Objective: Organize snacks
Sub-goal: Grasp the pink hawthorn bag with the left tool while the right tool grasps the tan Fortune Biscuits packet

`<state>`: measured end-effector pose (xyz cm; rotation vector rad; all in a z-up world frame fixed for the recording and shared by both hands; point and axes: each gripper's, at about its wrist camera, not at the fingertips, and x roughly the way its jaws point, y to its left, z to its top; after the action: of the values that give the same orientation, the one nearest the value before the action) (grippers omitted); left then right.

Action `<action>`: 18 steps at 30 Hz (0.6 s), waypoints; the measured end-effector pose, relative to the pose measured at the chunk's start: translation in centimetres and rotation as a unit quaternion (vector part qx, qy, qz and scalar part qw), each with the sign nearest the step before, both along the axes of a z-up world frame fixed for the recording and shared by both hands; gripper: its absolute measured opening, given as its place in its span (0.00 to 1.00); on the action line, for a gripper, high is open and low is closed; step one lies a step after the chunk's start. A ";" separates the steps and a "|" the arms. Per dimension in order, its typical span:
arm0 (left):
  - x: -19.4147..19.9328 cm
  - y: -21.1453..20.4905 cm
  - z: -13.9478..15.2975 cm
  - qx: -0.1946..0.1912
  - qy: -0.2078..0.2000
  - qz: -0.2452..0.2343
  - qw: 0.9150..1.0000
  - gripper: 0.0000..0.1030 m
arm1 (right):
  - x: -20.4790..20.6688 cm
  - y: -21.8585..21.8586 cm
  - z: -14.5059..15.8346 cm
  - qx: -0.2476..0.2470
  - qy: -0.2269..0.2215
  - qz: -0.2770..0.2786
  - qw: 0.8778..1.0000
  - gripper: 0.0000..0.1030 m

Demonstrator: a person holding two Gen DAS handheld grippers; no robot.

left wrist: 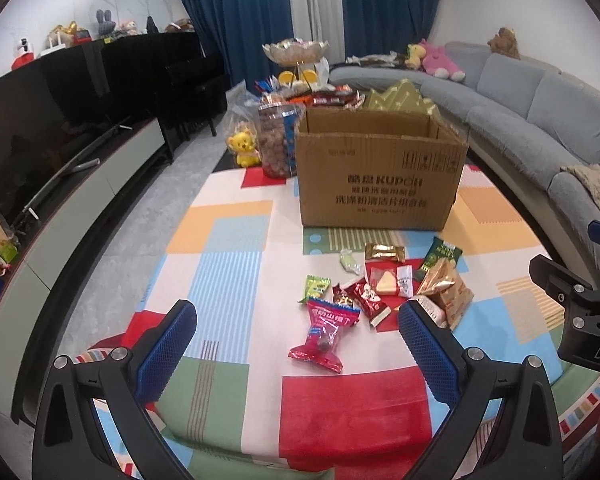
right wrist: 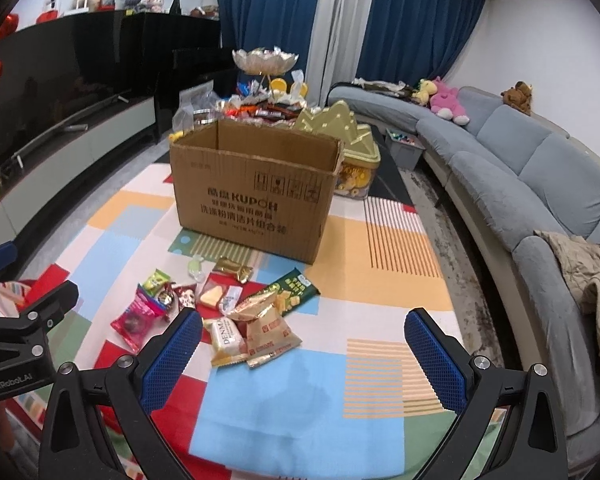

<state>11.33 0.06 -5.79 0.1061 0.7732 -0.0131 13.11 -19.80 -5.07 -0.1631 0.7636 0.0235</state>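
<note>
My left tool (left wrist: 298, 344) hangs level, jaws spread wide, gripping nothing; my right tool (right wrist: 304, 348) beside it, equally wide and empty.

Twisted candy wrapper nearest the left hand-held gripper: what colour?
Pink-red candy wrapper with blue trim; clearest in the left wrist view.

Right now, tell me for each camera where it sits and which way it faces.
Left wrist: rides the left gripper, low over the patchwork cloth, facing the cardboard box; the right gripper's body shows at right.
Right wrist: rides the right gripper, facing the same box from further right, sofa alongside; the left gripper's body shows at left.
Shared: box, the snack pile, both jaws open.
</note>
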 end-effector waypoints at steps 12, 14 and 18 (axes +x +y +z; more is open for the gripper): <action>3.2 -0.6 -3.6 0.009 0.042 -0.006 0.999 0.99 | 3.7 0.4 -3.1 -0.003 0.042 0.016 0.999 0.91; 3.5 -0.6 -4.1 0.009 0.048 -0.008 0.999 0.97 | 4.3 0.6 -3.6 -0.005 0.047 0.022 0.999 0.90; 4.2 -0.8 -4.9 0.014 0.058 -0.012 0.998 0.95 | 5.0 0.7 -4.4 -0.006 0.056 0.031 0.998 0.84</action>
<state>15.56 -0.72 -10.74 0.1430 0.8877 -0.0312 18.15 -19.09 -9.47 -0.1978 0.8698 0.0870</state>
